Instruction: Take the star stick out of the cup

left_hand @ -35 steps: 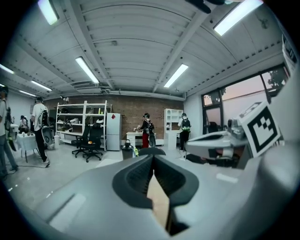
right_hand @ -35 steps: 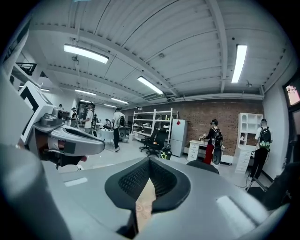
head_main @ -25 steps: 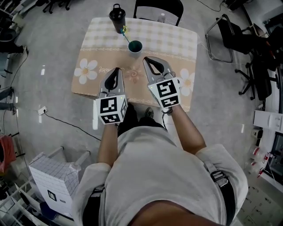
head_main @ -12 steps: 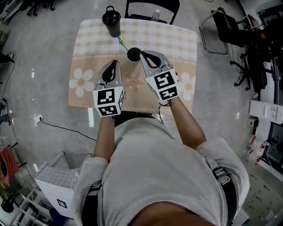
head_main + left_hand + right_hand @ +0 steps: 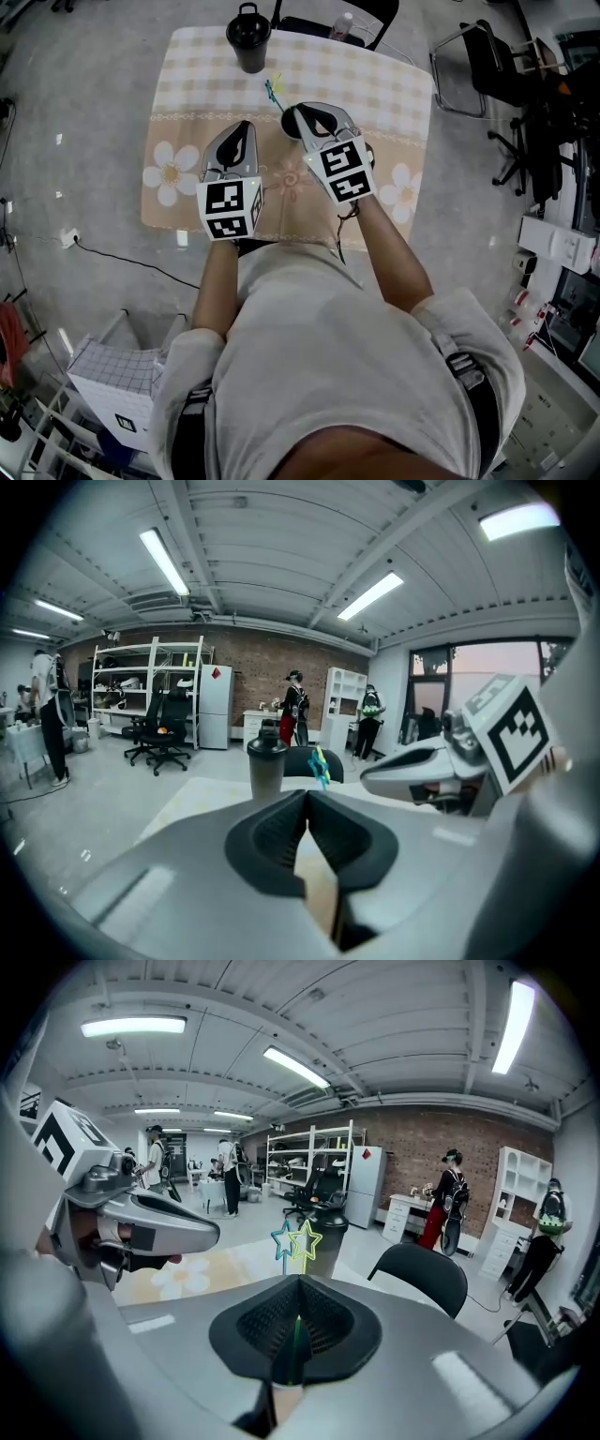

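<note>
Flowered table (image 5: 187, 117) holds a black bottle (image 5: 248, 37) and cup (image 5: 288, 122).

Counts: 1 surface (image 5: 394, 84), 1 cup (image 5: 286, 121), 2 star sticks (image 5: 273, 90), 1 shaker bottle (image 5: 249, 37), 2 tools.
One dark shaker bottle at the far left corner. One cup near the surface's middle, mostly under the right tool (image 5: 298, 114). Two sticks rise from it: one blue star (image 5: 284, 1238), one yellow-green star (image 5: 306, 1239). One left tool (image 5: 243, 131) over the near edge. Two white printed daisies (image 5: 172, 175), one at each near corner. One black chair (image 5: 300, 25) at the far edge.
</note>
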A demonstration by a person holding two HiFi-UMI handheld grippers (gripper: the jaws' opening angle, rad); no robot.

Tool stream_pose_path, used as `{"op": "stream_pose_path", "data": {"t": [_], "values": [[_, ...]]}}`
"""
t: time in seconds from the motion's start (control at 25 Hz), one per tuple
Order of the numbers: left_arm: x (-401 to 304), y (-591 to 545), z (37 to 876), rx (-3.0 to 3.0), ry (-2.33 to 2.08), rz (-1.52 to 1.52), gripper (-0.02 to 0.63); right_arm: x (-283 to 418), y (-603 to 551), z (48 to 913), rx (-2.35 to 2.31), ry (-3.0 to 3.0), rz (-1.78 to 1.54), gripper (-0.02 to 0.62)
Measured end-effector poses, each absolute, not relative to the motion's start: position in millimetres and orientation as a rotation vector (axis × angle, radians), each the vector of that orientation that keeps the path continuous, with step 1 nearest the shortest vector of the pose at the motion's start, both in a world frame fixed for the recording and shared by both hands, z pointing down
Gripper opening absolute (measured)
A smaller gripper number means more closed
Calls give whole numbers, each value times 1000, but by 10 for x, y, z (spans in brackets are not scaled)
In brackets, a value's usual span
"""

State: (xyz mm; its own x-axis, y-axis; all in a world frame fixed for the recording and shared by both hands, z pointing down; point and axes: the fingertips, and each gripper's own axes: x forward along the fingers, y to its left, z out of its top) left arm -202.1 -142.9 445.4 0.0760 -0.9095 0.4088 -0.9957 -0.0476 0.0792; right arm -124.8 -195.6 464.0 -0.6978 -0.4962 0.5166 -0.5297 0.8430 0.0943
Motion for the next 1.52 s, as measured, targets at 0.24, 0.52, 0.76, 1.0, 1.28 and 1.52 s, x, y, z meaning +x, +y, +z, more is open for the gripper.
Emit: {"op": "stream_pose_path", "data": {"t": [0.24,0.52,0.76,1.0,1.28,1.52], "values": [[-2170,-1495,4594,1999,-1882,374,2,-1390,-2105,4918,696,-2397,96,57],[-2261,-1522,4696,1971,-1877,360,2,-1487,-2183,5105,673,-2353,117,61],[-2282,-1524,4731,1967,-1866,361,2,-1555,-2264,5239,658,-2326,133,58],[-2276,-1539,4717,1971,-1862,358,2,-1530,-2288,5087,706,-2389,162,15],[-2109,-1527,4590,2009,-1870,351,2,-1317,-2337,4739,805,-2490,211,14],[-1921,-1452,4457,2045,-1880,360,2,-1126,-2303,4248,875,-2645,230,12]]}}
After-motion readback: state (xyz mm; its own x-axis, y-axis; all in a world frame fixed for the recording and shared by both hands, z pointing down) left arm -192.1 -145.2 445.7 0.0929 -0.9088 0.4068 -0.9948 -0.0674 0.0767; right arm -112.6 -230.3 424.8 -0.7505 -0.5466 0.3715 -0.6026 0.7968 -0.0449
